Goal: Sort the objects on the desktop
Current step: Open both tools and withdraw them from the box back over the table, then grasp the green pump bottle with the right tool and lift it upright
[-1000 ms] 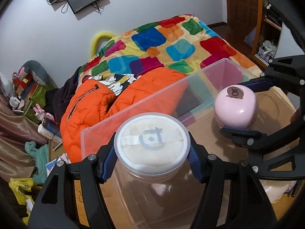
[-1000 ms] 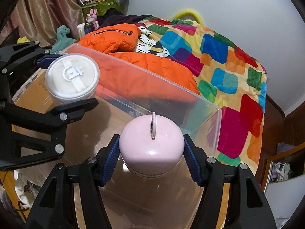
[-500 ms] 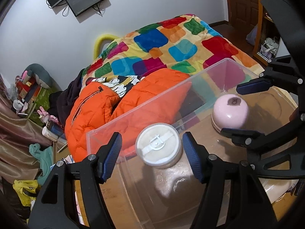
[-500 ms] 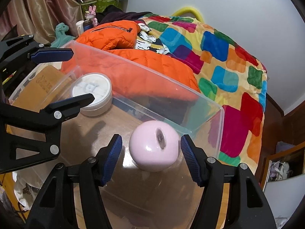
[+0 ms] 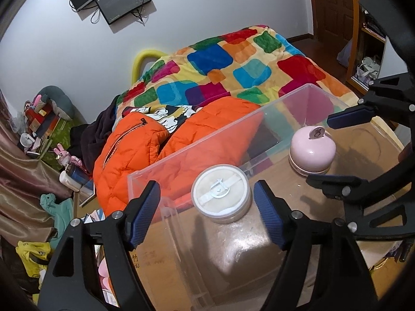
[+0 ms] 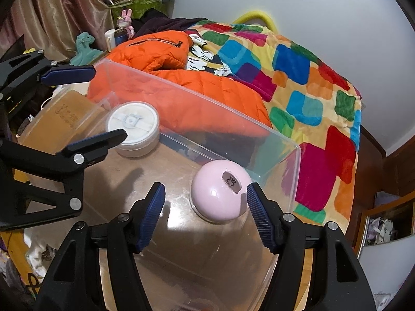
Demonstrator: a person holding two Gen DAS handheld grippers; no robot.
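Observation:
A round white powder-puff case (image 5: 221, 193) sits on the floor of a clear plastic bin (image 5: 197, 147). My left gripper (image 5: 207, 211) is open above it, blue pads on either side, not touching. A pink dome-shaped object (image 6: 220, 190) with a small tab on top sits in the same bin to the right. My right gripper (image 6: 205, 212) is open around it, not gripping. The case also shows in the right wrist view (image 6: 133, 127), and the pink object in the left wrist view (image 5: 312, 153). The bin's far wall shows there too (image 6: 233, 119).
The bin stands on a wooden table beside a bed with a colourful patchwork blanket (image 5: 233, 62) and an orange puffer jacket (image 5: 145, 145). Toys and clutter lie at the far left (image 5: 46, 119). A wooden shelf (image 5: 371, 26) stands at the right.
Both grippers opened and let go of their objects, which dropped to the bin floor. Both grippers have since risen and drawn back a little.

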